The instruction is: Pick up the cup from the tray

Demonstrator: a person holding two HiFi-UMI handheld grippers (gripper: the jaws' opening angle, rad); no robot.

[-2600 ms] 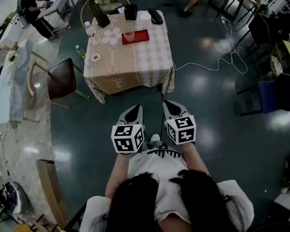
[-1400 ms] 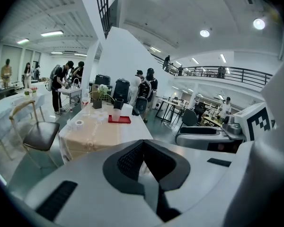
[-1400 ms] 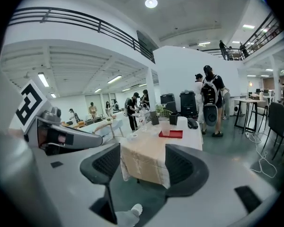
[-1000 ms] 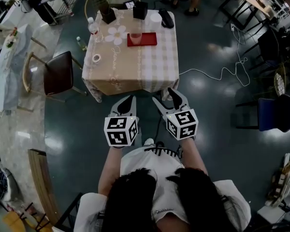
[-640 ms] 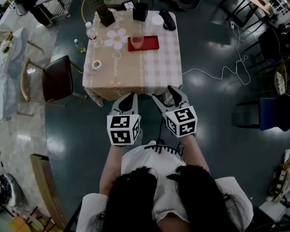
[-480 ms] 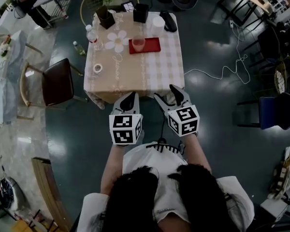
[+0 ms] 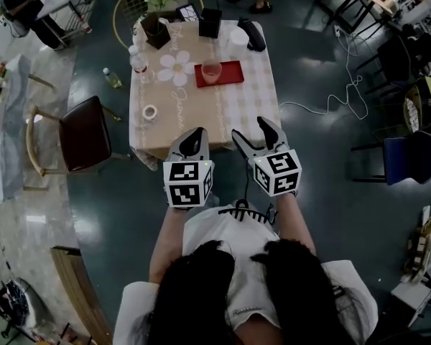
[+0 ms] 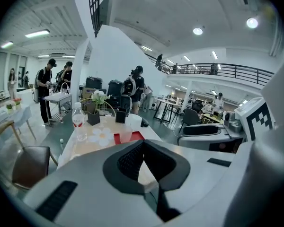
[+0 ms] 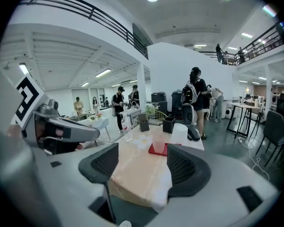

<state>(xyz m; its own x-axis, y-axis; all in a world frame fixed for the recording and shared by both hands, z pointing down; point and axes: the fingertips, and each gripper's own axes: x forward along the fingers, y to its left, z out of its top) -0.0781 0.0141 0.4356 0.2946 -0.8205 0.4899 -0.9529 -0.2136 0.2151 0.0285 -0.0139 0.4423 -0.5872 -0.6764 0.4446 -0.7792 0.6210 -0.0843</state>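
A translucent pink cup [image 7: 211, 70] stands on the left end of a red tray [image 7: 228, 73] at the far side of the checked table [image 7: 237, 106]. Both grippers hang at the table's near edge, well short of the tray. The left gripper [image 7: 189, 138] is shut, pads together, with nothing in it. The right gripper [image 7: 251, 129] is open and its jaws are opening, with nothing between them. In the left gripper view, cup [image 8: 125, 135] and tray [image 8: 135, 137] show above the left gripper [image 8: 143, 148]. The right gripper view frames the cup [image 9: 159, 143] between the right gripper's [image 9: 144, 164] pads.
On the table stand a water bottle [image 7: 138, 63], a flower pot [image 7: 156, 26], a black box [image 7: 210, 21], a white cylinder [image 7: 237, 40] and a tape roll [image 7: 150, 111]. A brown chair [image 7: 79, 133] stands to the left; a white cable [image 7: 330, 95] lies on the floor to the right.
The person has walked toward the table; it now sits larger and closer, and both grippers have reached its near edge. The right jaws stand slightly wider.
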